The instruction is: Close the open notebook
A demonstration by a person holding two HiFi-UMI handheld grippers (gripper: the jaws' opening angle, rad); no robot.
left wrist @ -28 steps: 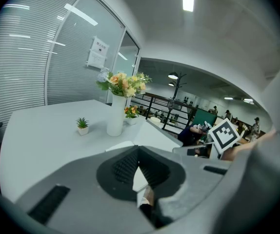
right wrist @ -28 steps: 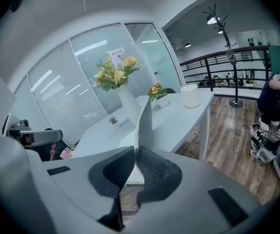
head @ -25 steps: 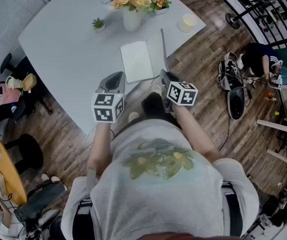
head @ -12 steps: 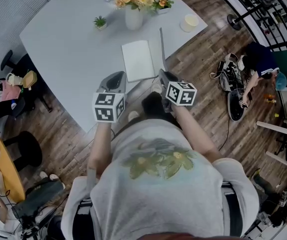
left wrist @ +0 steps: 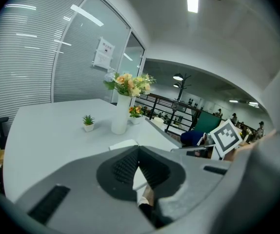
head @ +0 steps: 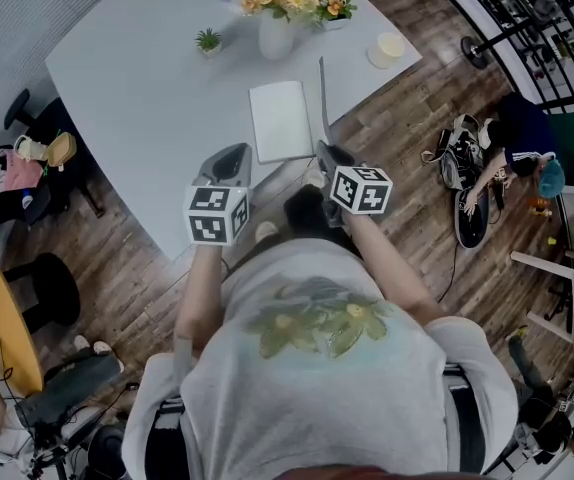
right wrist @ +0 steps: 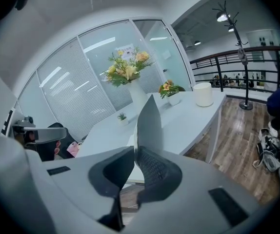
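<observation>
A pale worktop [head: 137,78] stands on a wood-plank floor [head: 407,153]. Slatted blinds [left wrist: 18,57] cover glass walls; a black railing [head: 542,38] runs beyond

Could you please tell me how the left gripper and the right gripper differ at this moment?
The right gripper is shut on the raised cover of the notebook; the left gripper is shut on nothing. The right gripper is at the notebook's right edge; the left gripper sits to the left of its near corner. Both point forward toward the table.
</observation>
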